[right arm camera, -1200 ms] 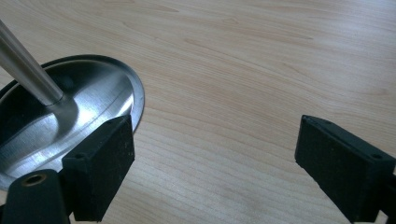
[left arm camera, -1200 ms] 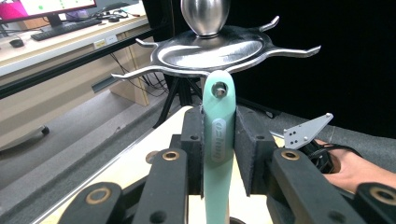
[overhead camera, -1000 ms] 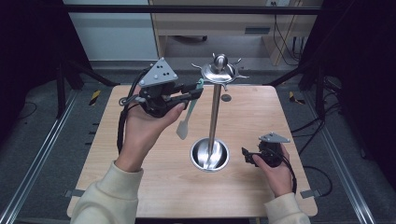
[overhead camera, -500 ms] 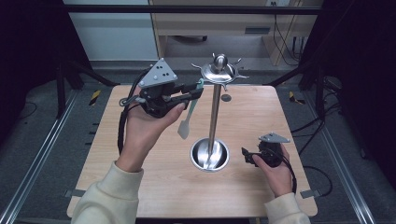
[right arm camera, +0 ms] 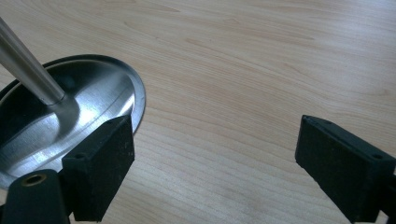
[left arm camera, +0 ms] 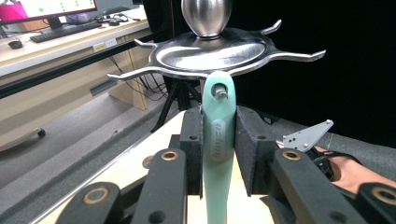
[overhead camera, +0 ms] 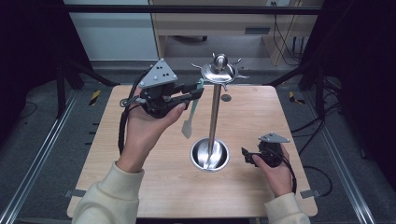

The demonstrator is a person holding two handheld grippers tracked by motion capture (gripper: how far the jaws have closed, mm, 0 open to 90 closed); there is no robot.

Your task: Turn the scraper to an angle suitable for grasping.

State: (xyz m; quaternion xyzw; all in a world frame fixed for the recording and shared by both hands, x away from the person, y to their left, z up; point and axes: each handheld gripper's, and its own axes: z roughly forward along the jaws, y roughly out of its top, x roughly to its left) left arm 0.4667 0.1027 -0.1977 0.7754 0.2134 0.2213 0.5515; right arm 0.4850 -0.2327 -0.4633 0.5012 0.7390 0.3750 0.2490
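So the left gripper (overhead camera: 198, 92) has its jaws clamped on the handle of a mint-green spatula (overhead camera: 190, 114), gripping just below the hanging hole, which makes sense since that leaves the hole free for a hook. In the left gripper view the hole at the handle's tip (left arm camera: 220, 91) sits right under one prong of the steel utensil stand (overhead camera: 215, 105), with something small and metallic poking through it, but I can't tell if it's actually hooked on. From the high view the spatula hangs blade-down at about 9 o'clock from the stand's pole, well above the wooden table (overhead camera: 140, 186). My guess is the step in hand is hanging it on the rack. The right gripper (overhead camera: 247, 157) rests on the table at roughly 3 o'clock from the stand's round base (right arm camera: 70, 112), jaws wide apart and holding nothing, probably just parked close by.
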